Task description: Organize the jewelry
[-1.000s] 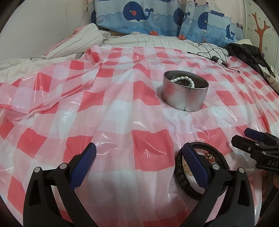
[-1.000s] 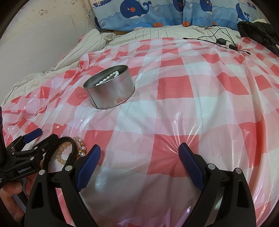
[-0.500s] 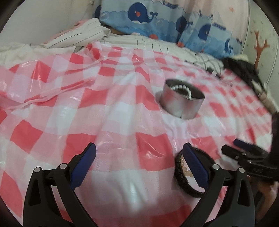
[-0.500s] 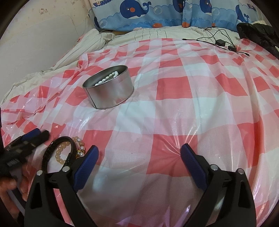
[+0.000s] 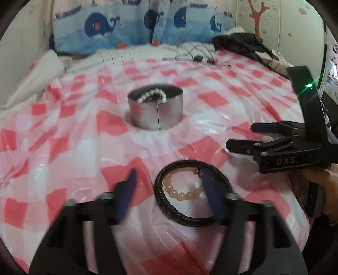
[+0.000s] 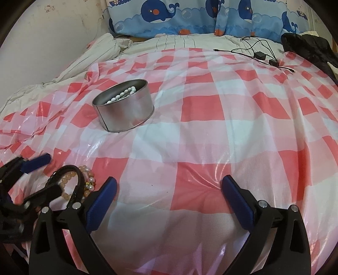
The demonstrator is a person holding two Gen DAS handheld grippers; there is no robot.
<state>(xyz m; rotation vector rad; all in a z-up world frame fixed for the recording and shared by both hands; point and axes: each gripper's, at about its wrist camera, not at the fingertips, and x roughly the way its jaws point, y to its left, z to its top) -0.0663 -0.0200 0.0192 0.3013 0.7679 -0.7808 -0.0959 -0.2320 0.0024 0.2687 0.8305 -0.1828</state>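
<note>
Two hand-held grippers over a bed covered in a red-and-white checked plastic sheet (image 6: 211,118), with jewelry and a metal tin

The left gripper (image 5: 169,190) is blurred; its blue-padded fingers are spread, one pad lying over the right side of a black braided bracelet (image 5: 169,208) that rests flat on the sheet, the other outside the ring to its left. Inside that black ring sits a peach beaded bracelet (image 5: 181,193); in the right wrist view a pearl bracelet (image 6: 89,182) shows just beside them. The right gripper (image 6: 169,192) is also spread wide, holding nothing, above bare sheet to the right of the bracelets. Farther back stands a round silver tin (image 6: 124,113), open at the top, with a string of white beads (image 6: 121,96) inside. Whale-print pillows (image 6: 190,17), black cables (image 6: 259,52) and a dark garment (image 6: 310,48) lie at the head of the bed
</note>
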